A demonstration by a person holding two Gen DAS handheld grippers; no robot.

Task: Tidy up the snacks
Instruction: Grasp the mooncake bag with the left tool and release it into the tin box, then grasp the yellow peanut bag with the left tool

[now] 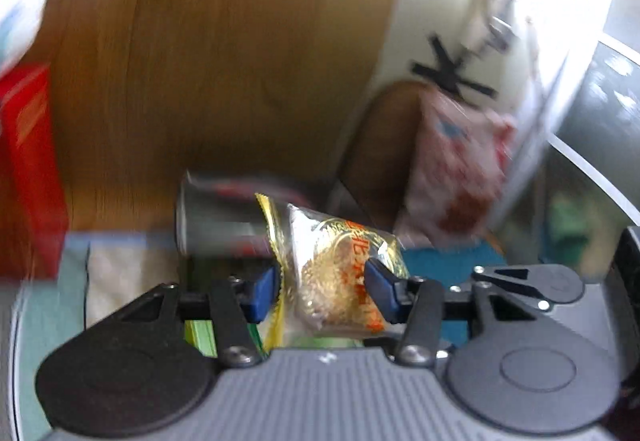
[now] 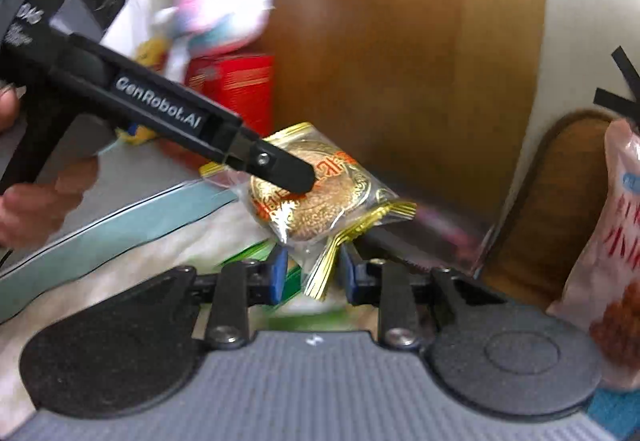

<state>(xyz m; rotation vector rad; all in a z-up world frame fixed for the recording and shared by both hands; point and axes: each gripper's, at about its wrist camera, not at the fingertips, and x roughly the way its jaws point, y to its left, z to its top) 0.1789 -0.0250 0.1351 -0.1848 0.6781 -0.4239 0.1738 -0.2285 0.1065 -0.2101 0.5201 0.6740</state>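
The left gripper [image 1: 326,287] pinches the pastry packet [image 1: 340,277] mid-frame; the right gripper [image 2: 312,273] brackets its gold edge [image 2: 320,279] — grip unclear. Opposing pulls could tear it.

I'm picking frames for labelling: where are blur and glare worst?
Left wrist view: background heavily motion-smeared, glare blows out the upper right; the cake packet stays fairly sharp. Right wrist view: milder blur, packet print readable, plush toy smeared, glare at top right.

Left tongs [image 1: 324,291] pinch a gold-trimmed clear snack packet [image 1: 340,277] between blue pads [image 1: 264,291]. A blurred silver can [image 1: 216,217] lies just beyond; a red box [image 1: 28,169] stands far left, a pink-and-white bag [image 1: 460,177] right.
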